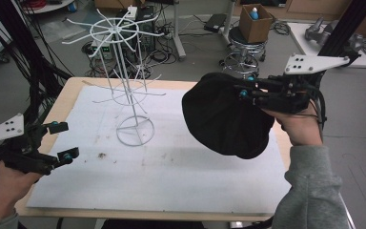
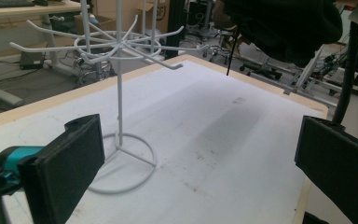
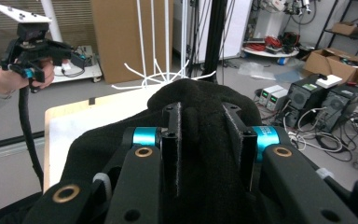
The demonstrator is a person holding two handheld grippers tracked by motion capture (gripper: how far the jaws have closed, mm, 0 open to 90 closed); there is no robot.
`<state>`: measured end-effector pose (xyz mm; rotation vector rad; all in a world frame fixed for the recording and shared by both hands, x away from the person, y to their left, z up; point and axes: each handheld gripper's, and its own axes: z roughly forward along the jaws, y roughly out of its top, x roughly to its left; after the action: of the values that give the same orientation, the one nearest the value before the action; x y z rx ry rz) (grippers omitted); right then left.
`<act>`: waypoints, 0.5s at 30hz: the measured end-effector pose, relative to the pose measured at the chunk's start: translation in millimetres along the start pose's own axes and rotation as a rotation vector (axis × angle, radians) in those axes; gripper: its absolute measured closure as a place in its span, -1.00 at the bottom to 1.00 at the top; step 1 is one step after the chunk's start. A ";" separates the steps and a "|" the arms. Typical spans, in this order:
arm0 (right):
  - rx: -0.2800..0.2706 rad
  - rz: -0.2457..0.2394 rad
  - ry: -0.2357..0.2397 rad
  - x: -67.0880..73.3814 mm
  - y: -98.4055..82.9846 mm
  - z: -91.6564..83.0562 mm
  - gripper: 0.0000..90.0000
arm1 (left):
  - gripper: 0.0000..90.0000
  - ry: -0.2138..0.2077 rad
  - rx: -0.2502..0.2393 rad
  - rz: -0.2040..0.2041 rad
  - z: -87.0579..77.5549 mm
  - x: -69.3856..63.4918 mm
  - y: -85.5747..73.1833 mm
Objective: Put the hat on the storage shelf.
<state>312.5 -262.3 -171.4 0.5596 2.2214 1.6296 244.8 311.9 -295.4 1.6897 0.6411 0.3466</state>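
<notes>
Above the table's right edge, the right gripper (image 1: 248,88) clamped the black hat (image 1: 224,119); best lifted clear, then lowered onto a rack (image 1: 119,33) hook.

hat (image 2: 284,28): top cut off | rack (image 3: 163,70): base hidden behind hat

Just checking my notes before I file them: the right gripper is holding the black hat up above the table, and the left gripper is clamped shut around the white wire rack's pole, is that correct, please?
Not quite. The right gripper does hold the black hat above the table, but the left gripper is open and apart from the white wire rack; the left gripper view shows its jaws wide with nothing between them.
</notes>
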 end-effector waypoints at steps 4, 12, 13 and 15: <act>-0.004 -0.004 -0.002 0.9 12.8 -4.4 0.59 | -0.96 0.001 0.003 0.000 1.1 0.1 -0.3; -0.004 -0.016 0.003 2.3 32.4 -8.6 0.59 | -0.96 -0.005 0.007 -0.017 0.6 0.4 -0.2; -0.006 -0.007 0.005 3.0 36.3 -9.6 0.59 | -0.96 -0.003 0.008 -0.017 0.7 0.4 -0.3; -0.016 -0.014 0.001 2.6 40.2 -10.1 0.59 | -0.96 -0.004 0.011 -0.015 1.1 1.0 -0.6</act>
<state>310.1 -258.6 -130.1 0.5383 2.2065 1.6390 246.0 311.6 -296.3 1.6954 0.6530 0.3292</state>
